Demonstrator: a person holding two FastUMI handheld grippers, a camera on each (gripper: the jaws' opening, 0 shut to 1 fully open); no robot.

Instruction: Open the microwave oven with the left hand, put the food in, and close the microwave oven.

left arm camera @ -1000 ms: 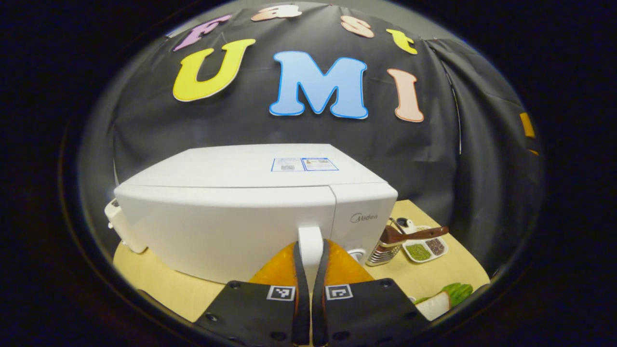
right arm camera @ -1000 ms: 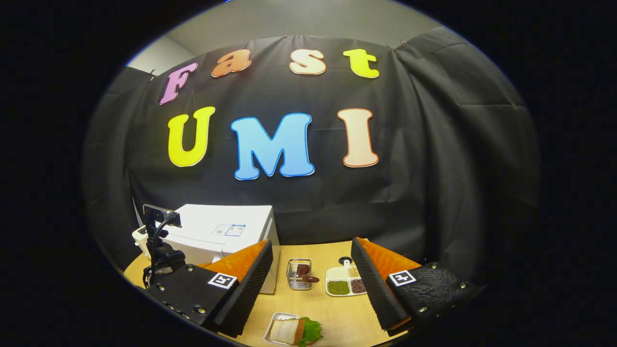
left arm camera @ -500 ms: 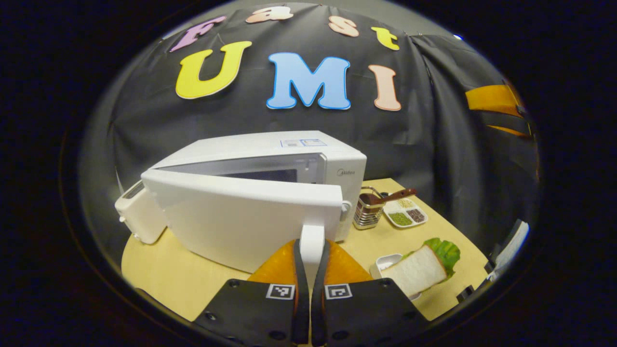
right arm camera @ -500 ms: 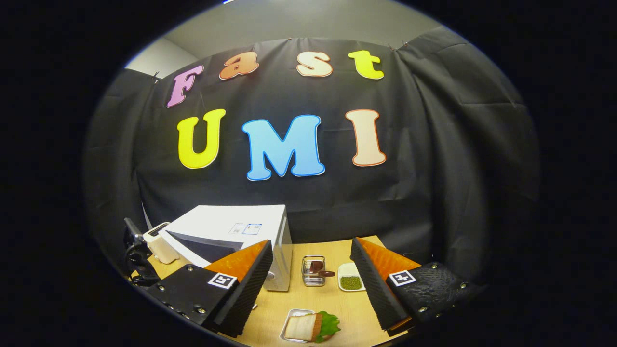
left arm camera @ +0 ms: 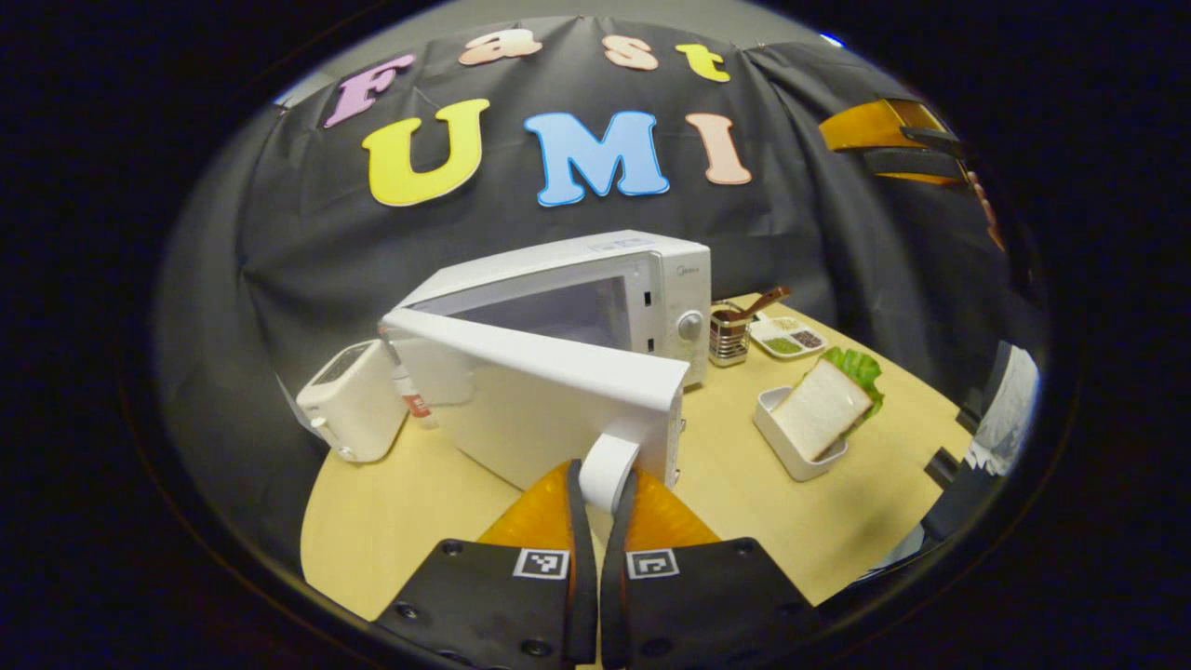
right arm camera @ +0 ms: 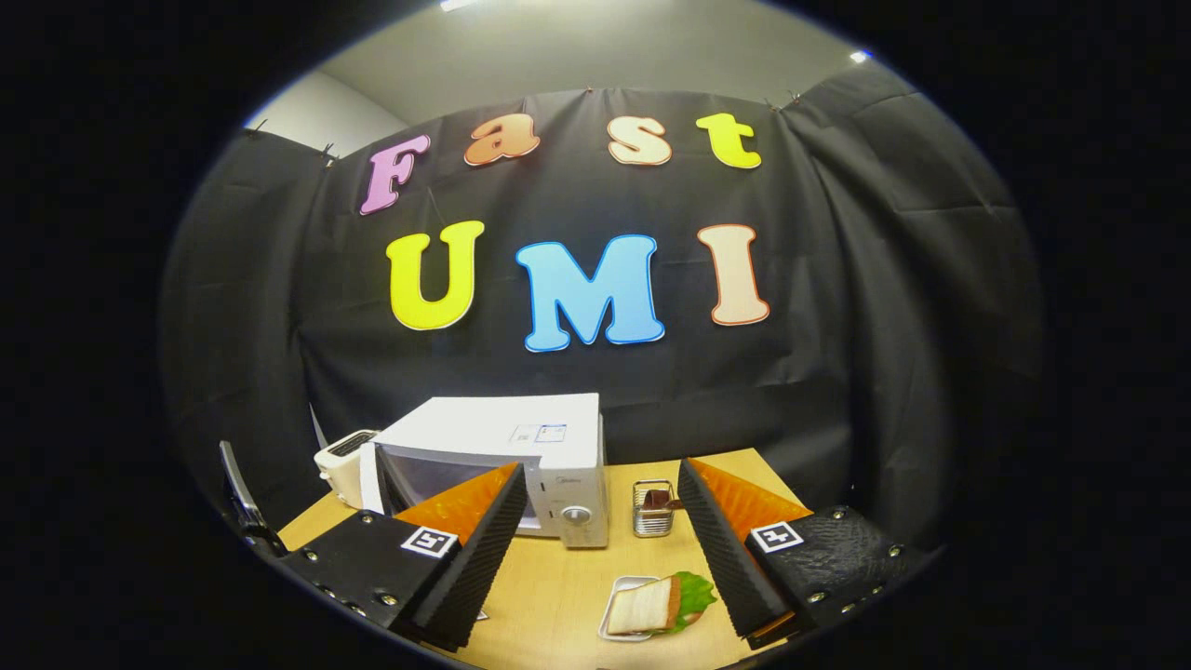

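A: Left gripper view first. What is the left gripper [left arm camera: 600,493] doing?

B: Its two fingers are pinched on the white door handle [left arm camera: 608,470] of the microwave oven [left arm camera: 651,279]. The door [left arm camera: 540,391] stands swung partway open on its left-side hinge, and the cavity [left arm camera: 568,312] behind it looks bare.

A: And the food?

B: A sandwich [left arm camera: 823,405], white bread with a green leaf, leans in a small white tray [left arm camera: 786,447] on the wooden table [left arm camera: 391,521], to the right of the door and apart from it. Behind it sit a wire utensil holder [left arm camera: 729,337] and a divided dish [left arm camera: 789,339]; a white toaster [left arm camera: 352,402] stands left of the oven.

A: Right gripper view?

B: The right gripper [right arm camera: 600,544] hangs above the table with its fingers spread wide and nothing between them. The tray with the sandwich [right arm camera: 656,605] lies below, between the fingers as seen from here.

A: How would you take hold of it?

B: I judge the bread soft, light and easily crushed, so I'd grip the tray's stiff rim, not the sandwich, and keep it level so the leaning slice doesn't slide out. The door should swing stiffly on its hinge; the handle is the sound place to hold.
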